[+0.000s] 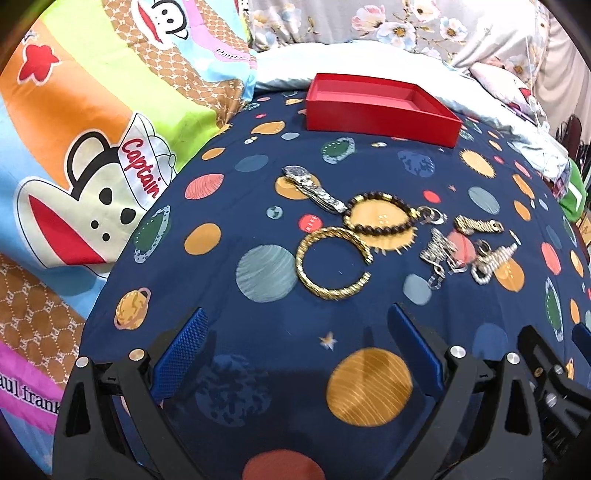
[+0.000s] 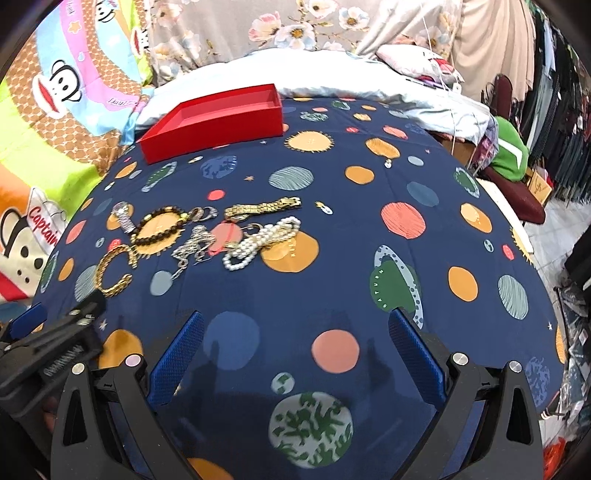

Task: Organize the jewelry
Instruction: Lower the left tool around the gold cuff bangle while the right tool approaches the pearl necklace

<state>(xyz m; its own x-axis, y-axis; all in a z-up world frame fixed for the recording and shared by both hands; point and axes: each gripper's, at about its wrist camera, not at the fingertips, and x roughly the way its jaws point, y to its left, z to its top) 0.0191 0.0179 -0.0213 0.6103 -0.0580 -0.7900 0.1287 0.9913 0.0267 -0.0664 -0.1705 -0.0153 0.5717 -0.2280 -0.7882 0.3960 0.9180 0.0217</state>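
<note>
An empty red box (image 1: 380, 109) stands at the far side of the navy planet-print cloth (image 1: 258, 206); it also shows in the right wrist view (image 2: 214, 123). In front of it lie a silver watch (image 1: 314, 188), a dark bead bracelet (image 1: 380, 214), a gold cuff bangle (image 1: 334, 262), a gold link bracelet (image 1: 478, 224), silver chain pieces (image 1: 441, 254) and a pearl strand (image 2: 258, 242). My left gripper (image 1: 297, 328) is open and empty, just short of the bangle. My right gripper (image 2: 295, 332) is open and empty, nearer than the pearls.
A cartoon monkey blanket (image 1: 92, 147) lies to the left. White bedding (image 2: 332, 74) and floral fabric (image 2: 258, 26) lie behind the box. A green garment (image 2: 509, 147) and hanging clothes (image 2: 554, 110) are at the right, past the cloth's edge.
</note>
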